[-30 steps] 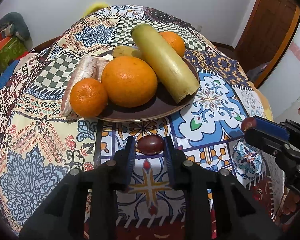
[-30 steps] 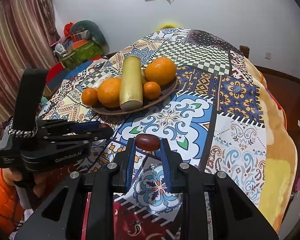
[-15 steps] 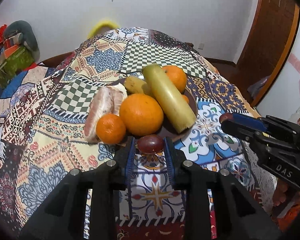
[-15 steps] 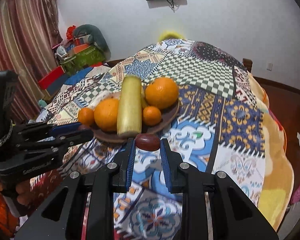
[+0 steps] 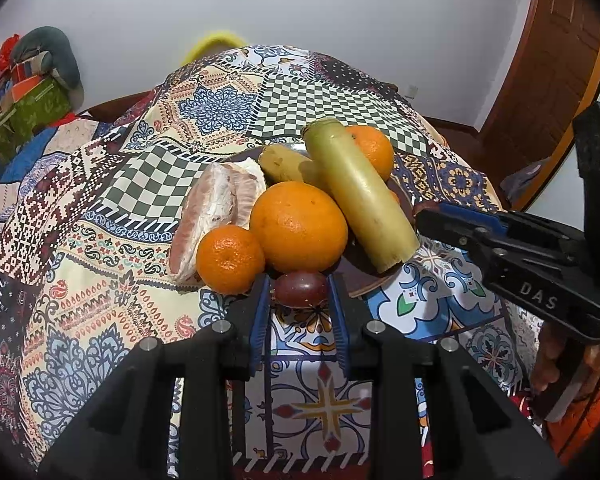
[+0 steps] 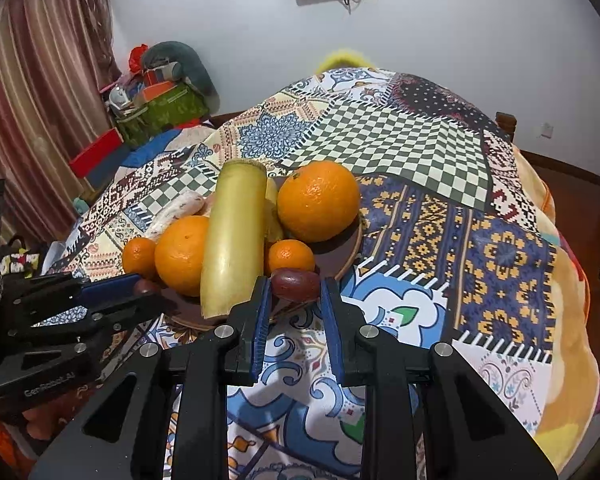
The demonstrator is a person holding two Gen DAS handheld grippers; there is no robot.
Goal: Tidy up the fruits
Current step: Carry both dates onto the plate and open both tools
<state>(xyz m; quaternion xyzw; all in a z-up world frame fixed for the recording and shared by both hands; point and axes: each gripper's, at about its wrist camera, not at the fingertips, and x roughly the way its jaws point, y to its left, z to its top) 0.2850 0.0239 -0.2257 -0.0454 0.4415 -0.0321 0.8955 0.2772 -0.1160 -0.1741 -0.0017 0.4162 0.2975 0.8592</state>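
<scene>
Most fruit already lies on the plate at the table's middle; the left gripper is clamped on one date, the right gripper on another date, both at the plate's near edge; only these seem left to place.

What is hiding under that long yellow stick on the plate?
The long yellow stick lies across a banana and a small orange, all on the brown plate. Anything else underneath is covered.
</scene>
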